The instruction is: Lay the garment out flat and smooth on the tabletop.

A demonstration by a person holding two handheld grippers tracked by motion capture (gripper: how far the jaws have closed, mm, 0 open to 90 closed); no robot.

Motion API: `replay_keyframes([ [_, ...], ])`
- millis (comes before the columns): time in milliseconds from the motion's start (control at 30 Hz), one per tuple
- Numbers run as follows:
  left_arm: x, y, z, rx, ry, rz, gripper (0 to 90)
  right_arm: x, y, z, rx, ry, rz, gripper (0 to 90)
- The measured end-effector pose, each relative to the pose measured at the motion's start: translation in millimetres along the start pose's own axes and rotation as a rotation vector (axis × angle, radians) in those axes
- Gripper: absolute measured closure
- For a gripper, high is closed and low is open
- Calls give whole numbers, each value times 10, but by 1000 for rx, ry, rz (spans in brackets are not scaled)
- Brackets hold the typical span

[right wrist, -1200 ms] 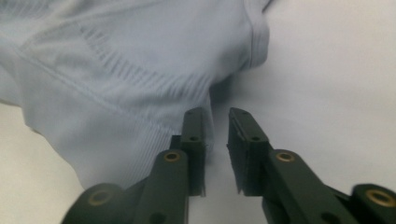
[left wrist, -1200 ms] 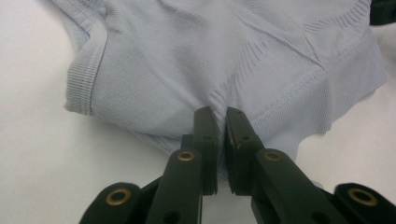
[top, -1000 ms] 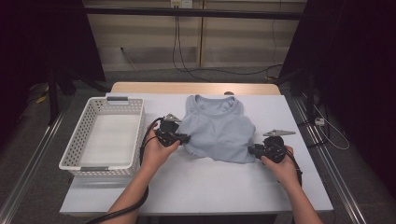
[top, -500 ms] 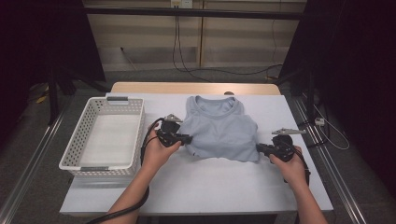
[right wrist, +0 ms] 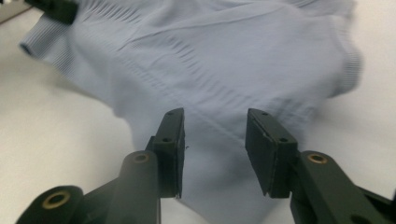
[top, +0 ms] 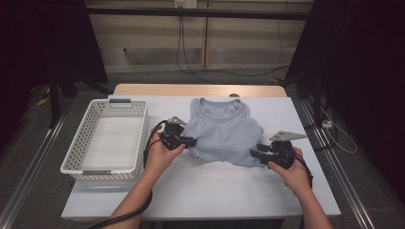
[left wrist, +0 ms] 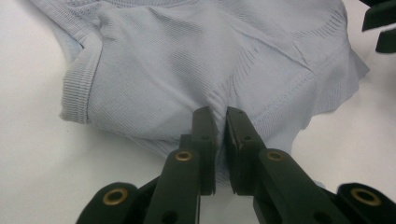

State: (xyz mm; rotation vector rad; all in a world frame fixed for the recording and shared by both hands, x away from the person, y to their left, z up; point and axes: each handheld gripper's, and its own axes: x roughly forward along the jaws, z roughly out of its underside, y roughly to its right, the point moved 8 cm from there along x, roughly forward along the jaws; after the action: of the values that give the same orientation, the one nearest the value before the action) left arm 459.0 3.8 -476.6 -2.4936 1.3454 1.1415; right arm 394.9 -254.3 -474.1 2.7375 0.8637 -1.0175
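A pale blue ribbed-knit top (top: pixel 223 133) lies rumpled at the middle of the white table (top: pixel 215 191), neckline toward the far edge. The left gripper (left wrist: pixel 219 126) pinches a fold at the top's left side, jaws nearly closed on the fabric. The right gripper (right wrist: pixel 212 140) stands wide over the hem's right corner. A white perforated plastic basket (top: pixel 76 160) sits along the table's left edge.

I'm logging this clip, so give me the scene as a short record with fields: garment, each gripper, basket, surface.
garment: light blue top, spread out on the table, neck away from the person
left gripper: jaws nearly shut, pinching the top's edge
right gripper: jaws open, at the top's opposite lower edge
basket: white, left of the top, nothing inside
surface: white table
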Motion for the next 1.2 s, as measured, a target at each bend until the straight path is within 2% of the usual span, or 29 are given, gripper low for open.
replay_keyframes([
  [200,2,-5,3,0,-1,2,828,112,-155,67,-46,-42,-73,661],
  [333,-5,-4,-3,3,-2,3,826,184,-199,127,-72,-71,-91,668],
  [433,-2,-2,1,-2,-3,5,822,230,-210,164,-95,-88,-86,632],
  [533,1,0,0,1,-2,3,818,307,-214,222,-122,-110,-69,559],
  [600,5,2,4,3,-4,1,815,346,-253,246,-164,-114,-58,509],
  [667,12,-1,10,5,-6,-2,814,351,-270,244,-199,-135,-38,514],
  [733,19,0,19,3,-12,-2,812,352,-270,243,-198,-133,-38,523],
  [767,26,2,20,2,-8,-5,811,350,-267,245,-205,-132,-36,547],
  [833,28,1,24,6,-12,-7,808,336,-246,239,-224,-134,-11,751],
  [867,27,-1,26,4,-13,-7,808,329,-234,234,-229,-135,-3,803],
  [967,23,-3,34,2,-16,-5,805,302,-204,218,-203,-125,-22,874],
  [1067,20,-6,33,4,-16,-5,809,249,-188,175,-158,-98,-53,877],
  [1200,25,3,38,6,-18,-3,807,156,-160,79,-113,-41,-72,877],
])
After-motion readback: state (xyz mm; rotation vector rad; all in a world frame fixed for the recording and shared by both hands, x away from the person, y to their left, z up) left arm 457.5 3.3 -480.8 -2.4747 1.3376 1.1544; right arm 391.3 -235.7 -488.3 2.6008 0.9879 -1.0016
